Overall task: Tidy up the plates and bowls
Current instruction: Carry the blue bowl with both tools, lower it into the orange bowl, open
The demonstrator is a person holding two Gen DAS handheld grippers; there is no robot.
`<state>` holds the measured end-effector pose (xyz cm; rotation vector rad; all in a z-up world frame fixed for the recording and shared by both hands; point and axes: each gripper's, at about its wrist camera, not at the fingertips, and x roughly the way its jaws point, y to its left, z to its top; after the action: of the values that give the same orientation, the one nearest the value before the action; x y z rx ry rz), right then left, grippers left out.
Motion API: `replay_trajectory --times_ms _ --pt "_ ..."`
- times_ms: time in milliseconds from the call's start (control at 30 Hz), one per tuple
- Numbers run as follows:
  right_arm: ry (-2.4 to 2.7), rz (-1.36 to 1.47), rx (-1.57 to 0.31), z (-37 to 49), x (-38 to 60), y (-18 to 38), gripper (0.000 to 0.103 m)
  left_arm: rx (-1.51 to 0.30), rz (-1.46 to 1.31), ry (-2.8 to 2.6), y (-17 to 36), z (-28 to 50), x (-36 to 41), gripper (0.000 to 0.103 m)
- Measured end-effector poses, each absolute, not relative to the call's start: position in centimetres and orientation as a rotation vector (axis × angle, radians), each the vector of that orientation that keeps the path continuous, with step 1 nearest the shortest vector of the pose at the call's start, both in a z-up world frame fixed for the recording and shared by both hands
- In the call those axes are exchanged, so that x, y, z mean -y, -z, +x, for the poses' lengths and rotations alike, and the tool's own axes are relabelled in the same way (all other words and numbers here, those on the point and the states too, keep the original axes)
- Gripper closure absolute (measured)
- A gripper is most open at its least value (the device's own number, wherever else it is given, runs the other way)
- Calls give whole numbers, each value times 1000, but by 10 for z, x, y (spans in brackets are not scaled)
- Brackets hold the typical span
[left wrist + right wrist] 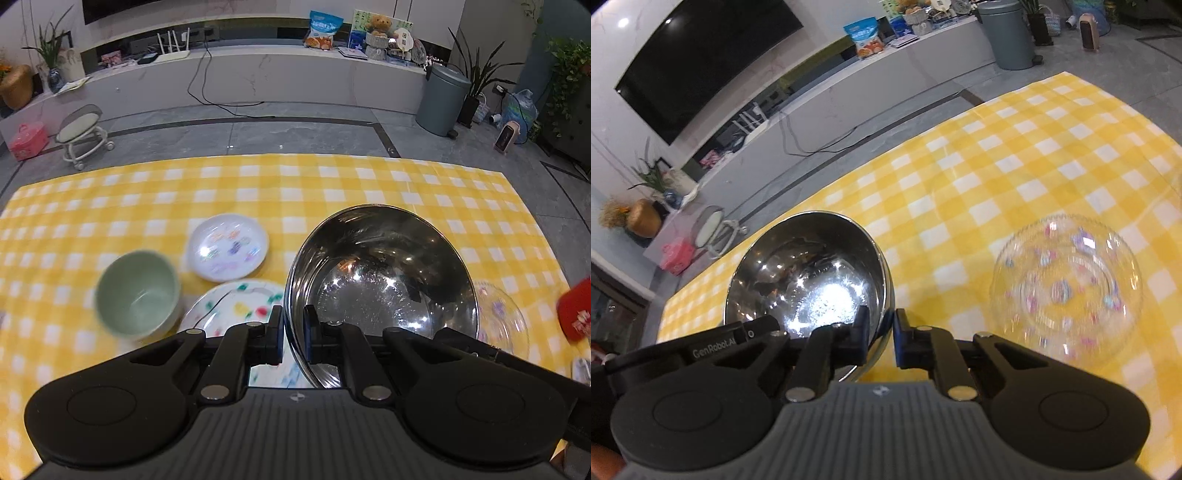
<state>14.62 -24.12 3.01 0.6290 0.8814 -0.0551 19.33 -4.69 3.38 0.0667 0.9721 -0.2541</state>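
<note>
A shiny steel bowl (380, 291) is held tilted above the yellow checked tablecloth (332, 184). My left gripper (293, 332) is shut on its left rim. My right gripper (881, 332) is shut on the right rim of the same steel bowl (809, 280). On the cloth lie a green bowl (138, 293), a small white patterned plate (229, 246) and a white plate with coloured dots (236, 306). A clear glass plate with a floral print (1067, 288) lies to the right; it also shows past the bowl in the left wrist view (502, 317).
A red object (576, 314) sits at the table's right edge. Beyond the table are a grey floor, a small white stool (83, 134), a grey bin (443, 99) and a long white TV bench (258, 74).
</note>
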Motion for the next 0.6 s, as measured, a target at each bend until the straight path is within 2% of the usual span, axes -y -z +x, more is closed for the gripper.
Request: replay_trajectory --times_ms 300,600 --pt "-52 691 -872 74 211 -62 92 -1017 30 219 -58 134 5 92" --pt "-130 710 -907 32 177 -64 92 -1119 -34 167 -50 98 -43 91"
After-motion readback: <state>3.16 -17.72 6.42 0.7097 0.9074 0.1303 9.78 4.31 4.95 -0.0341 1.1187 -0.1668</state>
